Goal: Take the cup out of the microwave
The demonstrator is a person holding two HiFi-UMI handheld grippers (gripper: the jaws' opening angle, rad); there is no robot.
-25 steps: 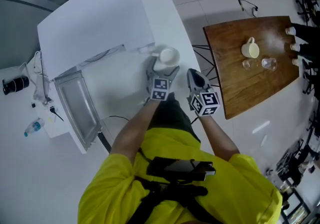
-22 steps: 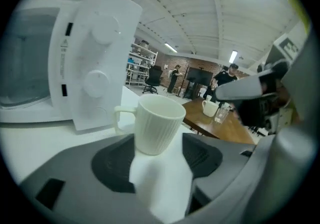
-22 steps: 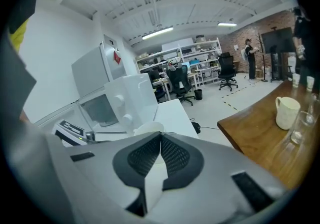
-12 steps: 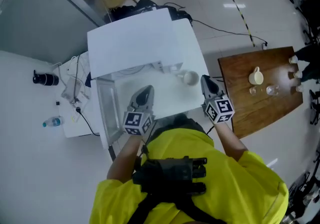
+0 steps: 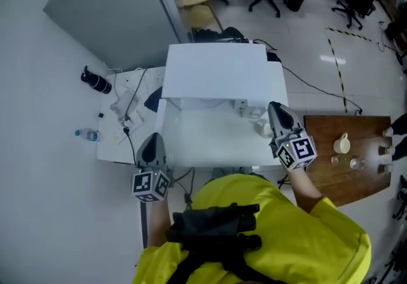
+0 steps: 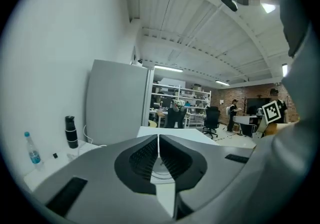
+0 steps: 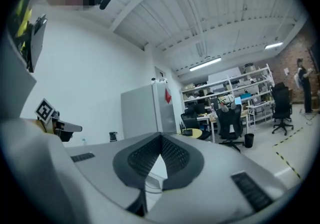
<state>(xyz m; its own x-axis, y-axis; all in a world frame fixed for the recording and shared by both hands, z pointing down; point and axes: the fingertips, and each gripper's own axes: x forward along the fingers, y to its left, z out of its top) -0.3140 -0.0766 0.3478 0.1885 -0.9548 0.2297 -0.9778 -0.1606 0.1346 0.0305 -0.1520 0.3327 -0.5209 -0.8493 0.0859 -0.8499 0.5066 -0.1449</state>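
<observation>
The white cup [image 5: 261, 128] stands on the white table [image 5: 210, 143] in front of the white microwave [image 5: 216, 73], half hidden behind my right gripper [image 5: 275, 108]. That gripper hovers just right of the cup, and its jaws meet at the tips with nothing between them [image 7: 161, 138]. At the table's front left corner, far from the cup, my left gripper [image 5: 152, 138] is raised. Its jaws [image 6: 158, 140] are pressed together and empty. Both gripper views look level across the room, above the table.
A brown wooden table [image 5: 365, 130] at the right carries a cream mug [image 5: 342, 143] and small glasses [image 5: 353, 163]. A black flask [image 5: 95, 81], a water bottle [image 5: 86, 134] and cables [image 5: 130, 111] lie left of the microwave. Office chairs stand behind.
My left gripper released the white cup on the table, shut, and swung left and up. The right gripper rose too. The head view lifted and now shows more of the room.
</observation>
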